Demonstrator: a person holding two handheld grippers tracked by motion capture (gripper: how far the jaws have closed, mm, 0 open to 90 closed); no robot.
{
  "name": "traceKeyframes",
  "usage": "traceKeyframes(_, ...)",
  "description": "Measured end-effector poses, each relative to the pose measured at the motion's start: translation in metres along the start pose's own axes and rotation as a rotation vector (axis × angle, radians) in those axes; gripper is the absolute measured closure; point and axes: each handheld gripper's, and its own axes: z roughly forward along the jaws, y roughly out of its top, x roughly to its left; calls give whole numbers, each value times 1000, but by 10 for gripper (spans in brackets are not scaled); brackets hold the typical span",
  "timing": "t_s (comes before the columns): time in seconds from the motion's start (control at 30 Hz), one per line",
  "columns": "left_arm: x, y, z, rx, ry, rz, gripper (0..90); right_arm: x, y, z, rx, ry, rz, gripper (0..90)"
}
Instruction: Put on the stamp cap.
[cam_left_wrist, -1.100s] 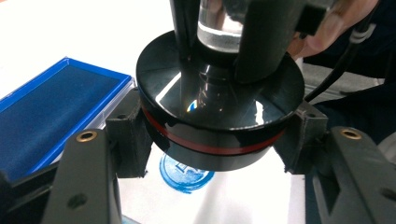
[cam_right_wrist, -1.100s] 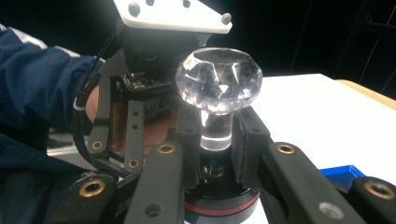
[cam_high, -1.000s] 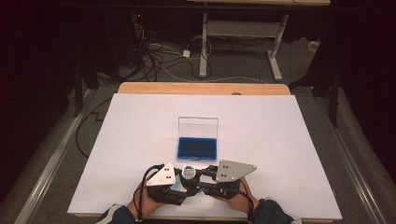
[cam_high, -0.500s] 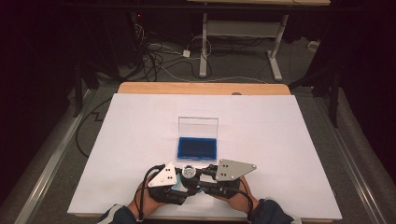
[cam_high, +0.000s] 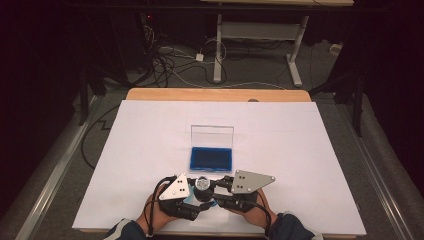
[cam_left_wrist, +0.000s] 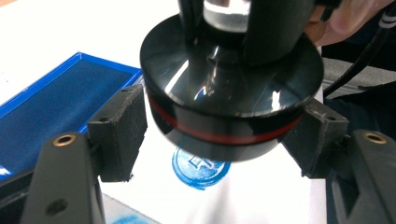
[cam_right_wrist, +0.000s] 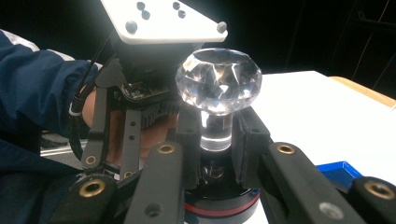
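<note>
A stamp with a faceted crystal knob (cam_right_wrist: 218, 79) and a round black base with a red ring (cam_left_wrist: 224, 116) stands near the front edge of the white sheet (cam_high: 300, 150). My right gripper (cam_right_wrist: 215, 154) is shut on the stamp's clear stem. My left gripper (cam_left_wrist: 217, 135) has just been opening its jaws. Its pads (cam_left_wrist: 119, 130) now flank the base and no longer press on it. A round blue print (cam_left_wrist: 201, 170) lies on the paper under the lifted base. In the high view both grippers meet at the stamp (cam_high: 203, 184).
A blue ink pad (cam_high: 211, 157) lies in a clear case just beyond the stamp, with its lid (cam_high: 212, 135) standing upright. A second blue mark (cam_left_wrist: 130, 219) lies nearer on the paper. Beyond the wooden table edge (cam_high: 215, 94), cables and a desk frame stand on the floor.
</note>
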Motion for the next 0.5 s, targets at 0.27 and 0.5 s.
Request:
traceKeyframes(0.27,2,-3,-7,12,46,19,197,-3,2,-4,-5,-18,1,752)
traceKeyframes(0.5,5,-6,-13,19,63,23,196,-5,3,-6,-1,-30,-3,752)
